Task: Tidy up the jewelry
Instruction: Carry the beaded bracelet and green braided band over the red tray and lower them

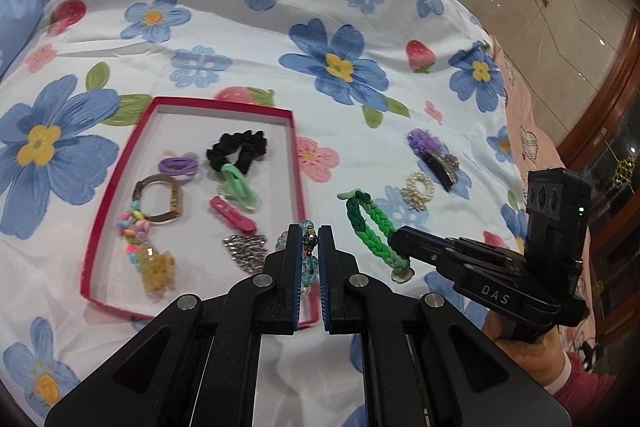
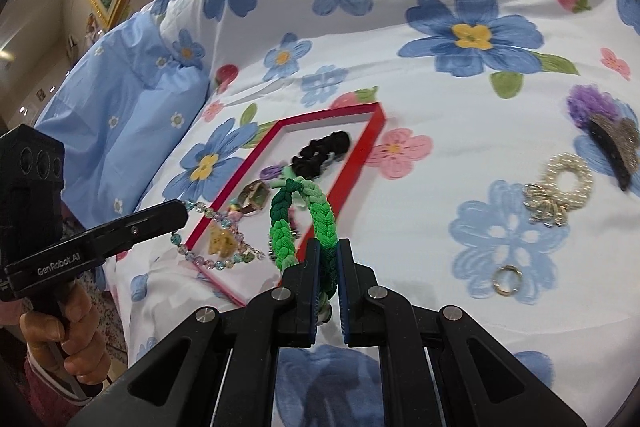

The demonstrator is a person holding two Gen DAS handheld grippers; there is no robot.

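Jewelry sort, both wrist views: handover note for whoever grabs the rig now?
Left gripper: shut on the blue bead bracelet, by the red tray's near rim.
Right gripper: shut on the green braided band, lifted just right of the tray.
Done, in tray: black scrunchie, purple hair tie, green clip, pink clip, watch, pastel bead charm, silver piece.
Left on the bedspread: pearl scrunchie, purple flower clip, small ring. Drop both held items first.
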